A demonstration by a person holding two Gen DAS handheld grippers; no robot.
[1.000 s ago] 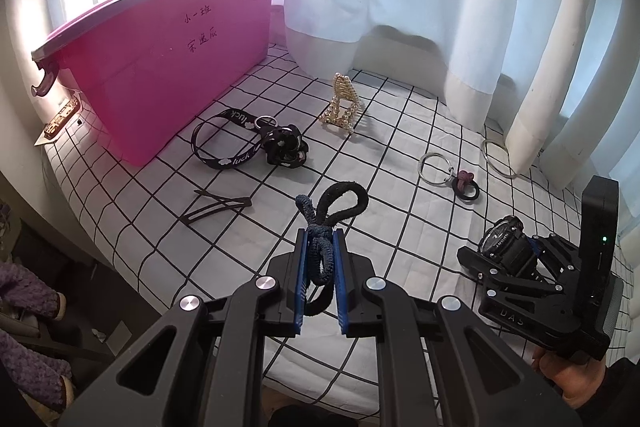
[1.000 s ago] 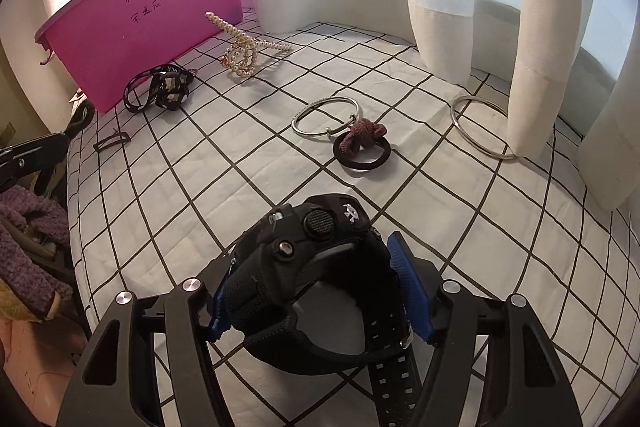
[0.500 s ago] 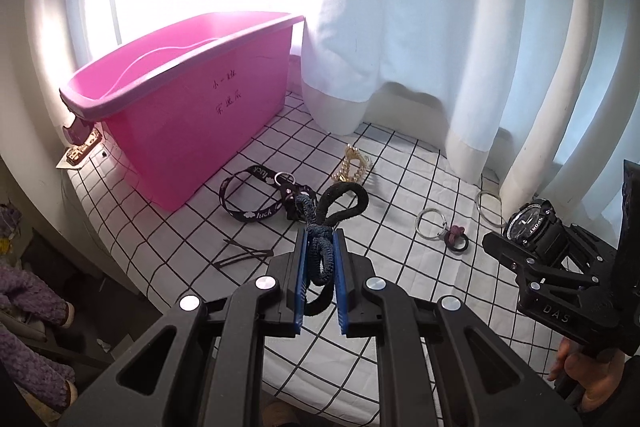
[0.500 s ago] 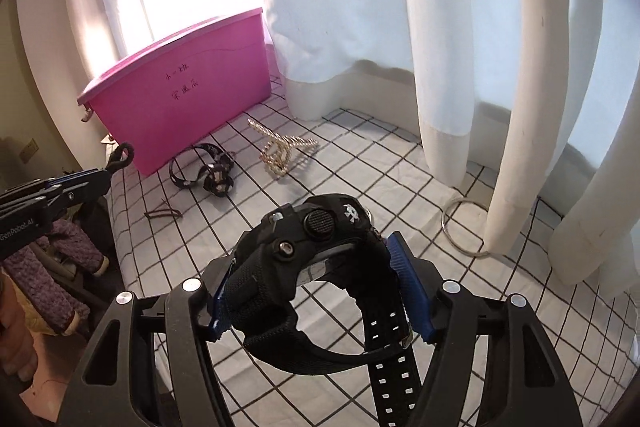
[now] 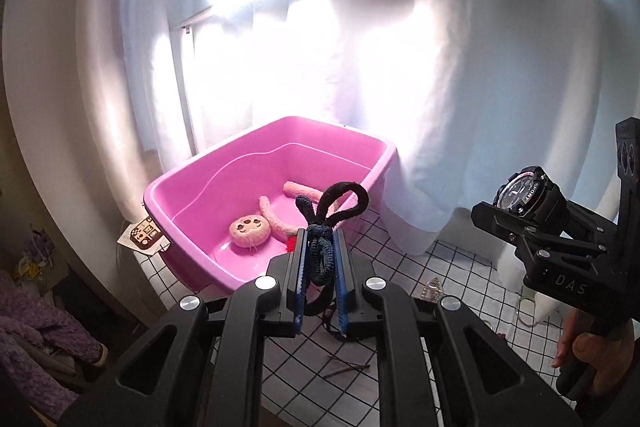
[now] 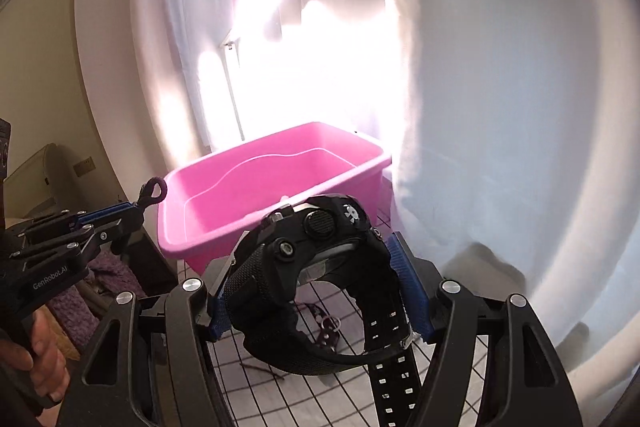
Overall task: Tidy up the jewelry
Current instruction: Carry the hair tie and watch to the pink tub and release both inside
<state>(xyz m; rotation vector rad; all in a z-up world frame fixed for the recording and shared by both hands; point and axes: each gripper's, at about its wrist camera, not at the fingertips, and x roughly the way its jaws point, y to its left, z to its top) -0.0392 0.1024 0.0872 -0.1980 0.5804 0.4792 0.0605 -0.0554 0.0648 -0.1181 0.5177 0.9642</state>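
My left gripper [image 5: 320,261] is shut on a bundle of dark hair ties [image 5: 340,199], whose black and navy loops stick up past the blue pads. It hangs above the near edge of the pink bin [image 5: 188,179]. Beside it, my right gripper [image 6: 314,291] is shut on a chunky black sports watch [image 6: 316,239], gripped across its case, strap hanging below. That watch [image 5: 528,193] also shows in the left wrist view at the right, raised level with the bin's rim. The left gripper [image 6: 132,209] and its hair tie loop [image 6: 154,191] appear left of the bin [image 6: 176,187].
A peach plush piece with a face [image 5: 250,231] lies inside the bin. On the checked cloth [image 5: 460,267] below are a gold hair clip [image 5: 432,287], brown hairpins [image 5: 344,371] and a metal ring [image 5: 528,311]. White curtains hang close behind. A hand [image 5: 592,351] holds the right gripper.
Both grippers have risen from the table and moved toward the pink bin, so its inside now shows. Each keeps its grip, left on the hair ties, right on the watch.
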